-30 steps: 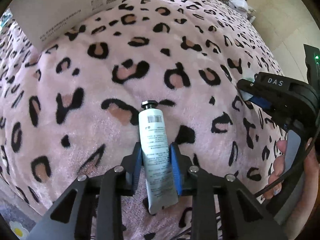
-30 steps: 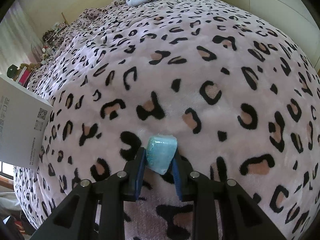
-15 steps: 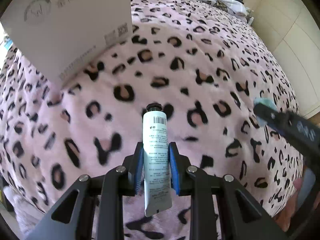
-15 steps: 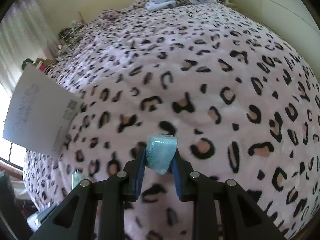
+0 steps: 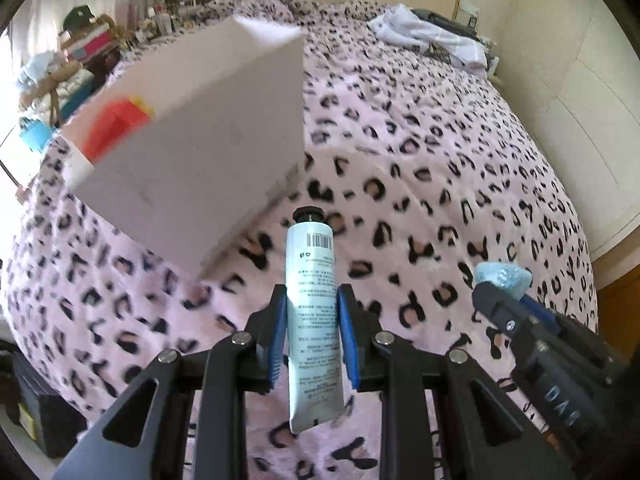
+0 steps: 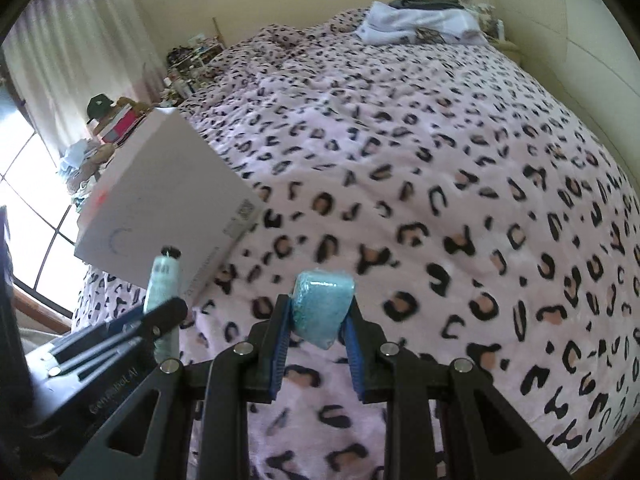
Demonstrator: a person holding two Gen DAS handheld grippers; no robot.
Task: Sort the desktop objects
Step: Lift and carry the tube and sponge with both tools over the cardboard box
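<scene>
Across both wrist views spreads a pink leopard-print blanket [image 5: 420,152] covering a bed. On it, toward ten o'clock, sits a large white box [image 5: 208,128], blurred, with something red and yellow inside its open top. At six o'clock in the left view, the left gripper [image 5: 313,332] clamps a pale tube [image 5: 314,312], black cap pointing to twelve o'clock, held above the blanket just short of the box. At four o'clock, the right gripper [image 6: 316,326] pinches a light blue sponge-like block [image 6: 322,306], also raised off the blanket.
</scene>
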